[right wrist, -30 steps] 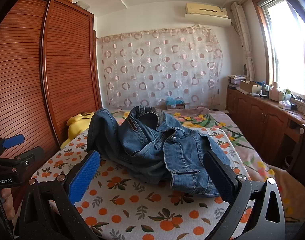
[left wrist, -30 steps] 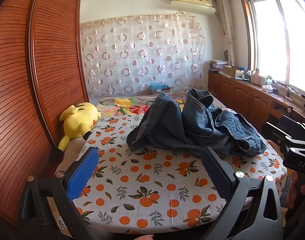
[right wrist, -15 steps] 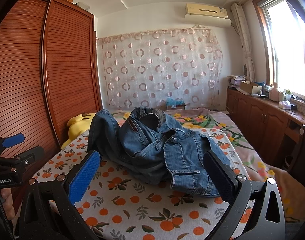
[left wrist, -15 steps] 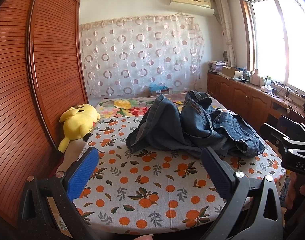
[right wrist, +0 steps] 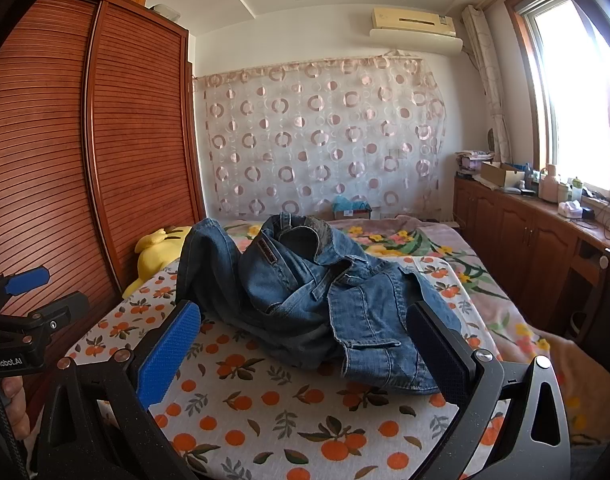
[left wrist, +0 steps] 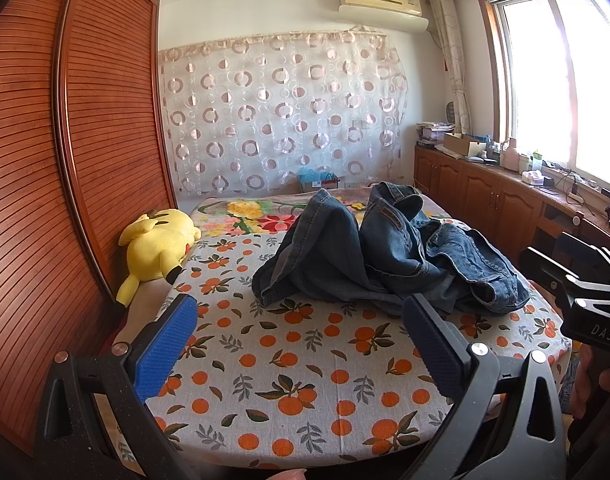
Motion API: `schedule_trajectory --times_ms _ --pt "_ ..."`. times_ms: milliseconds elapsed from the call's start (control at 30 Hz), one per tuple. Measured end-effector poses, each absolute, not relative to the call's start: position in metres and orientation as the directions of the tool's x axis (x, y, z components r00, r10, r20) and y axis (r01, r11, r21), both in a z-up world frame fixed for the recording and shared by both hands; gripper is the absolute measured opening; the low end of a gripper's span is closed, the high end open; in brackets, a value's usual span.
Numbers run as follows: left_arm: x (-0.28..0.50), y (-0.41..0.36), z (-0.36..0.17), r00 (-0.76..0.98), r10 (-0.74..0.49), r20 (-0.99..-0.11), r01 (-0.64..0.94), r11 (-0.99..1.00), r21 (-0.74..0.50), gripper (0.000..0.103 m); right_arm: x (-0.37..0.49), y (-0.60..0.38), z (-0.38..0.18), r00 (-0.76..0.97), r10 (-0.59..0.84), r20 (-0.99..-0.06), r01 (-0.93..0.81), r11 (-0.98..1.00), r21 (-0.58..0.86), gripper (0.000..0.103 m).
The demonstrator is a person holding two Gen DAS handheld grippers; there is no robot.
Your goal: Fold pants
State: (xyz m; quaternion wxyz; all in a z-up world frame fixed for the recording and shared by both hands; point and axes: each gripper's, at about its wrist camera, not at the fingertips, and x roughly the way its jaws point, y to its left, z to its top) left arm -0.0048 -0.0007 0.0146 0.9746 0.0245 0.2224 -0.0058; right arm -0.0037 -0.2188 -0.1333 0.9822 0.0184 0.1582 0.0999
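Observation:
Blue denim pants [left wrist: 385, 264] lie in a crumpled heap on the orange-print cloth [left wrist: 289, 364] that covers the near end of the bed. The same pants [right wrist: 313, 296] fill the middle of the right wrist view, waistband raised at the back. My left gripper [left wrist: 301, 344] hovers open above the cloth, short of the heap, with nothing between its blue pads. Open as well, my right gripper [right wrist: 305, 348] has its right finger in front of a pant edge without touching it. Each gripper shows at the edge of the other's view, held by a hand.
A yellow plush toy [left wrist: 157, 244] lies at the bed's left side against the slatted wooden wardrobe [left wrist: 65, 160]. Wooden cabinets [left wrist: 485, 204] with clutter run along the right wall under the window. A patterned curtain [left wrist: 281, 120] hangs behind the bed.
Both views have shifted only slightly; the pants sit a little lower in the left wrist view than one second ago. Both grippers stay open and nothing was grasped.

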Motion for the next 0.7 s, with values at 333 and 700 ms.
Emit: schedule_trajectory --times_ms 333,700 --pt "-0.001 -0.007 0.025 0.89 -0.009 -0.456 0.031 0.999 0.041 0.103 -0.002 -0.223 -0.139 0.919 0.223 -0.325 -0.209 0.975 0.077 0.103" --pt "0.032 0.004 -0.014 0.849 -0.041 -0.527 0.07 0.997 0.036 0.103 0.025 -0.244 -0.147 0.905 0.182 -0.385 -0.18 0.983 0.042 0.102"
